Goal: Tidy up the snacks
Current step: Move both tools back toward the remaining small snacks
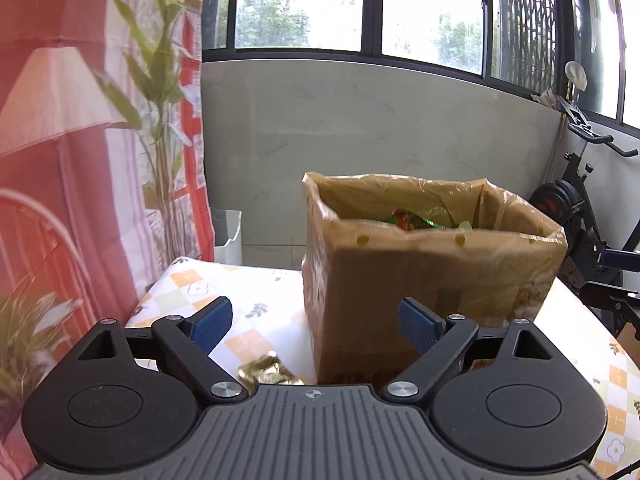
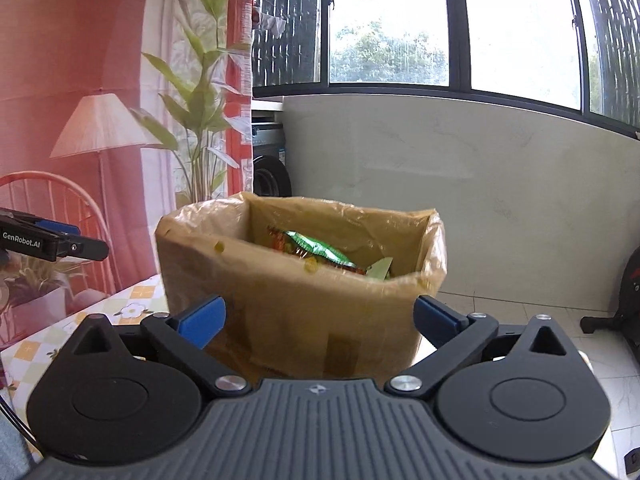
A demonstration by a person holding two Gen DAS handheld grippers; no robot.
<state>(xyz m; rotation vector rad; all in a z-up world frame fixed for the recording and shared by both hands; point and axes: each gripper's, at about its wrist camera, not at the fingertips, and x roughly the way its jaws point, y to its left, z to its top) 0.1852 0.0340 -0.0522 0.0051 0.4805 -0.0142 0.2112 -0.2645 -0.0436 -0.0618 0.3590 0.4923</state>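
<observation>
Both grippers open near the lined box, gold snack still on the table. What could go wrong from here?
1. The gold-wrapped snack lies close against the cardboard box; the left gripper may nudge the box while reaching for it.
2. The loose plastic liner drapes over the rim; a finger of the right gripper could snag it.
3. The box appears to sit near the table edge, so a push might tip it.

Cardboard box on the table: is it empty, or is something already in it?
Not empty. The cardboard box, lined with a plastic bag, holds a green snack packet below its rim; how full it is cannot be told.
</observation>
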